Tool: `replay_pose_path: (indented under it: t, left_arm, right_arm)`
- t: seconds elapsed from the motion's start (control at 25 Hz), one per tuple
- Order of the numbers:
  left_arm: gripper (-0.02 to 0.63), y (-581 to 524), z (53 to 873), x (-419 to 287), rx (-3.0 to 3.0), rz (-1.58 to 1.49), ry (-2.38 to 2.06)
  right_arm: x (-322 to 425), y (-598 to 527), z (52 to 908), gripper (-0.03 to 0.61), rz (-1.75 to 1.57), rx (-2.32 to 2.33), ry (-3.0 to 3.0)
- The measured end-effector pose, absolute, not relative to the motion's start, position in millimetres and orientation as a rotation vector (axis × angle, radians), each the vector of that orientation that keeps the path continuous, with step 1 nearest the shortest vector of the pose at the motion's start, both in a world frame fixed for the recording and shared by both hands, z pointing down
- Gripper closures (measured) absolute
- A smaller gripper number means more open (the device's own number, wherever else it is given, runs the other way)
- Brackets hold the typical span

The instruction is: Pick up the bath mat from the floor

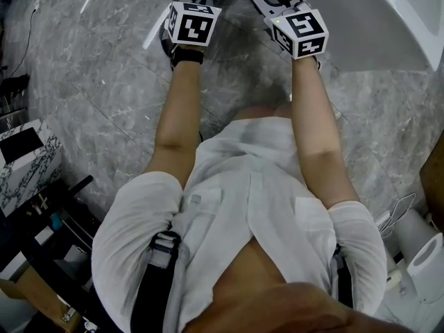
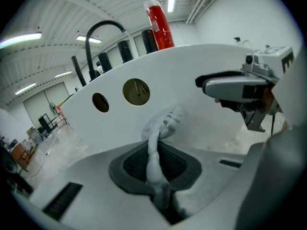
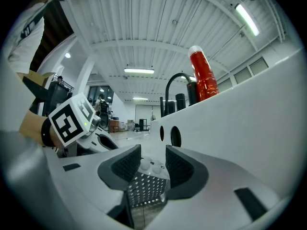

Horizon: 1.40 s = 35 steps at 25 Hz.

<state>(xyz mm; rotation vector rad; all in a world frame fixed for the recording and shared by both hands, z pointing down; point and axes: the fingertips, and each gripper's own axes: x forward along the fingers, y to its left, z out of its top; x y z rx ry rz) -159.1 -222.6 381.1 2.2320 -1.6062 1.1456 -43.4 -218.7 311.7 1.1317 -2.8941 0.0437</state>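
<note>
Your left gripper (image 2: 154, 164) is clenched on the bath mat (image 2: 160, 123) edge beside the tub (image 2: 201, 80); your right gripper (image 3: 152, 166) stands released around another edge; lift looks begun; can't tell if it's clear of the floor (image 1: 104, 82).

- Ceiling strip lights (image 3: 247, 18) light the room from above and burn out to plain white glare.
- The white tub wall (image 2: 192, 80) is bright and evenly lit, with little surface detail.
- Both gripper views bend hard at the edges, curving the ceiling lines, and their corners are black.
- In the left gripper view the bath mat (image 2: 153, 162) nearest the lens is hazy and out of focus.
- In the head view the grey marble floor (image 1: 104, 68) has soft, even light and faint shadows.
</note>
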Motion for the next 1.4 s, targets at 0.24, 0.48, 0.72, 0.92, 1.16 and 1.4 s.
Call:
replay_pose_path:
  t: [0.24,0.48,0.72,0.92,1.16,1.4]
  left_arm:
    - [0.572,-223,333,-155,2.288,0.903,-1.682]
    - [0.572,-211,307,-149,2.421,0.644,-1.773]
    - [0.573,-197,270,-144,2.601,0.352,-1.891]
    - [0.572,-184,231,-154,2.679,0.174,-2.007]
    - [0.572,-171,195,-159,2.734,0.12,-2.114]
    - [0.572,-172,203,-157,2.724,0.114,-2.106]
  right_arm:
    - [-23,-222,274,0.403,0.056,1.271,-2.983]
    - [-17,-211,254,0.403,-0.017,1.312,-3.007]
    - [-7,-200,238,0.403,-0.081,1.38,-3.01]
    - [-5,-195,230,0.403,-0.129,1.397,-2.989]
    - [-8,-192,223,0.407,-0.154,1.399,-3.0]
    - [-8,-192,226,0.425,-0.16,1.407,-2.989]
